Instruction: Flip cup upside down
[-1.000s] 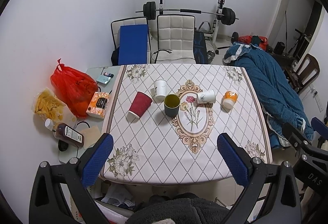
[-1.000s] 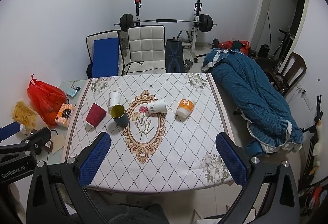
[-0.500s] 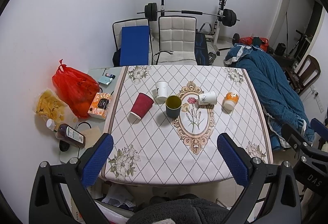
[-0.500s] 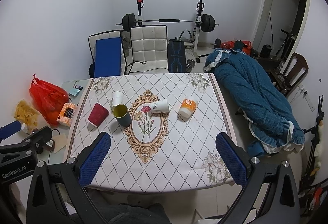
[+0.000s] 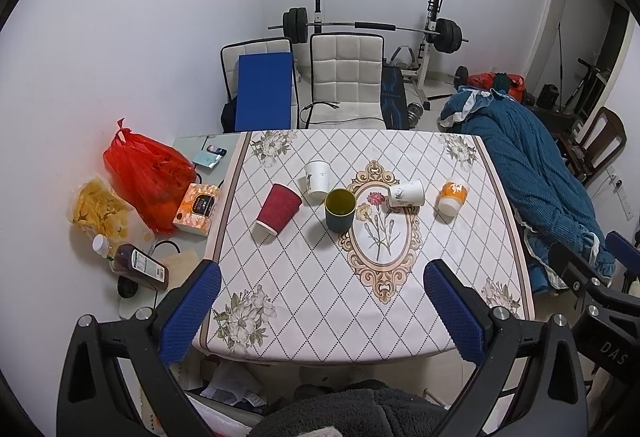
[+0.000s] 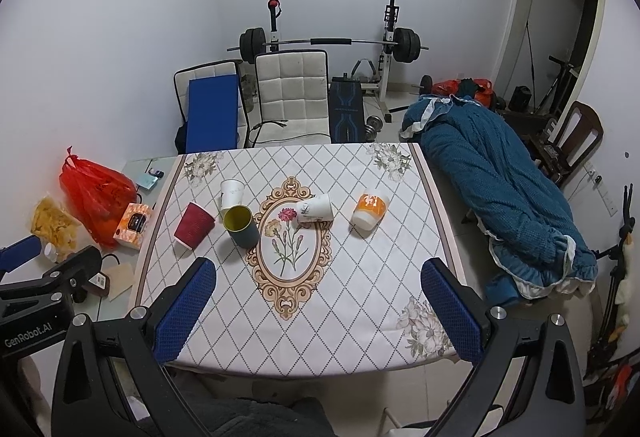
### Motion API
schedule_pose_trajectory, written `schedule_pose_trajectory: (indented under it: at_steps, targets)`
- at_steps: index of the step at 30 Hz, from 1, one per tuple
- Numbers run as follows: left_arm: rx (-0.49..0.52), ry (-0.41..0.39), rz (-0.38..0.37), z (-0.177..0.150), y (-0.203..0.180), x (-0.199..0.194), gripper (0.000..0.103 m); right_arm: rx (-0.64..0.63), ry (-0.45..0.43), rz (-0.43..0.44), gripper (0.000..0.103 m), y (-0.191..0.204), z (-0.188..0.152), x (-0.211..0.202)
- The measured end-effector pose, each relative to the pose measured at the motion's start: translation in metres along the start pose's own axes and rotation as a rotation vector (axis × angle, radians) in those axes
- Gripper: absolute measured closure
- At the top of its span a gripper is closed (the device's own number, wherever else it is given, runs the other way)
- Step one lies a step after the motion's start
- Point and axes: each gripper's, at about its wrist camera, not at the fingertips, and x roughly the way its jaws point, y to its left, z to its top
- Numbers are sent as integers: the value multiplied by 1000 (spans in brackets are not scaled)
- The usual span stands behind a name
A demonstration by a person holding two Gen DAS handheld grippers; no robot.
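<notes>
Quilted counter (image 5: 360,301) slightly lower in view than before; both tools, left (image 5: 320,313) and right (image 6: 316,313), spread empty, green cup (image 5: 340,209) upright, untouched.

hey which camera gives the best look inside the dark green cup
The left wrist view: the dark green cup stands upright near frame centre, its yellowish inside open to the camera. The right wrist view shows it further left, leaning in the fisheye, interior partly seen.

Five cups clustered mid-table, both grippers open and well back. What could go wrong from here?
The green cup stands upright close beside the white cup and red cup, so a wide-open left gripper may knock one. The tipped white cup could roll when nudged.
</notes>
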Motion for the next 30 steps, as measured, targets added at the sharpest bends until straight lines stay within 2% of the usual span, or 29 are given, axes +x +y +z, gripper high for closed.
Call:
schedule_pose_trajectory:
  at_steps: [15, 19, 23, 30]
  targets:
    - [3, -1, -1, 0, 3, -1, 0, 8, 14, 16, 0, -2, 1, 4]
    - [-15, 16, 14, 5, 5, 12, 0, 7, 28, 17, 0, -4, -1, 11]
    - [-47, 74, 48, 6, 4, 44, 0, 4, 79, 20, 0, -10, -3, 41]
    - [-98, 237, 142, -9, 8, 128, 0, -12, 255, 33, 0, -23, -19, 148]
